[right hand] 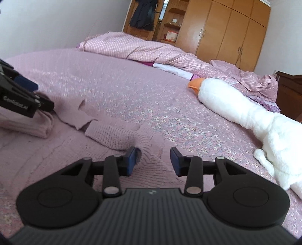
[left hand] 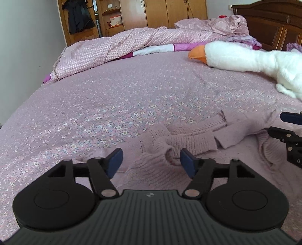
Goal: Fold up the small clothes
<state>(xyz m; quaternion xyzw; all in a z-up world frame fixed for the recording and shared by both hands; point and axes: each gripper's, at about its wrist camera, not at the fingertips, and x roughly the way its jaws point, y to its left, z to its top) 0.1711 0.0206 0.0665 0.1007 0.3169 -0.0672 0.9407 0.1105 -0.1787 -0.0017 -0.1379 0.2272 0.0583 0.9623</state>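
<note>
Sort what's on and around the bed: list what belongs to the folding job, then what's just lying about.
Belongs to the job:
- pink knit sweater, sleeves folded in across it
- left gripper, open over the sweater
- right gripper, open over the sweater

Just lying about:
- white plush goose
- rumpled pink quilt
- wooden wardrobe
- dark garment hanging on the wardrobe

Ribbed knit sweater (left hand: 188, 143), fluffy plush goose (left hand: 245, 56), glossy wooden wardrobe (right hand: 226, 32).

Pale mauve knit sweater (left hand: 188, 143) — sleeves folded across the body (ribbed cuffs showing) — lies flat.
</note>
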